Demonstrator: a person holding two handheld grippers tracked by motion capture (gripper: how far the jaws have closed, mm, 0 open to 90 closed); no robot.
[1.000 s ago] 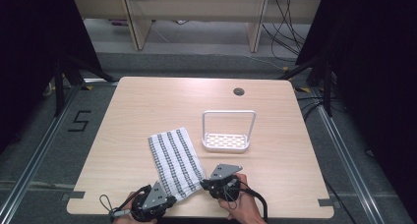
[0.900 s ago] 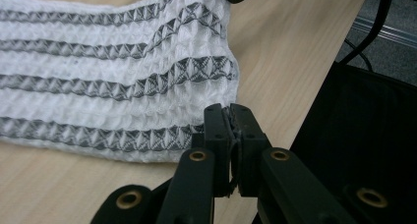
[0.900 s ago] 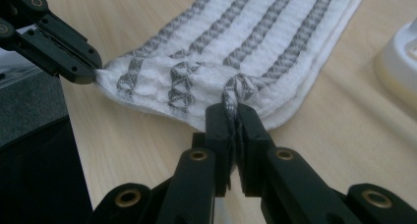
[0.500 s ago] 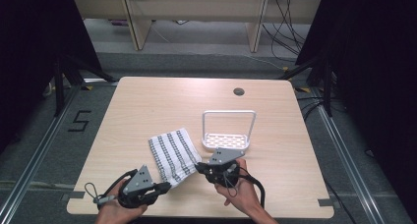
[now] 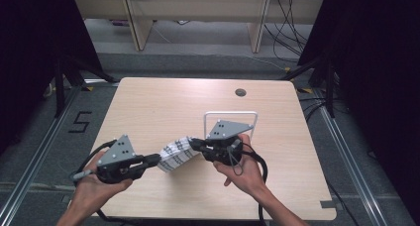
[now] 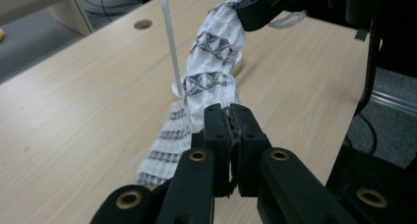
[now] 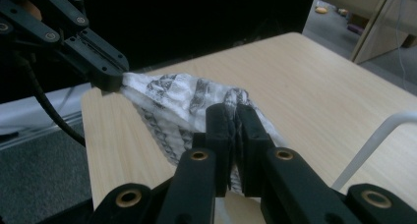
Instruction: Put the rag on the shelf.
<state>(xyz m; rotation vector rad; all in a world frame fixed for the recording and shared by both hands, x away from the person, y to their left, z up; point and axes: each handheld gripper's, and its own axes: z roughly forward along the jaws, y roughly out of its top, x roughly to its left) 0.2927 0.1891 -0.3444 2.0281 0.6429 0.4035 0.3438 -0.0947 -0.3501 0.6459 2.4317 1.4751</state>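
Observation:
A white cloth with dark patterned stripes (image 5: 177,154) hangs bunched above the wooden table (image 5: 163,102), stretched between my two grippers. My left gripper (image 5: 157,160) is shut on its near left corner. In the left gripper view the jaws (image 6: 230,117) pinch the cloth (image 6: 211,62), which runs up to the right gripper (image 6: 251,13). My right gripper (image 5: 192,142) is shut on the other corner. In the right gripper view its jaws (image 7: 234,117) clamp the cloth (image 7: 167,98), and the left gripper (image 7: 110,79) holds the far end.
A white wire rack (image 5: 231,115) stands on the table just behind the right gripper, with its upright bar (image 6: 169,32) close beside the cloth. A small round hole (image 5: 240,92) lies near the table's far edge. Dark curtains flank both sides.
Both hands have risen and drawn the cloth up off the table. It lay flat before and now hangs bunched between the grippers.

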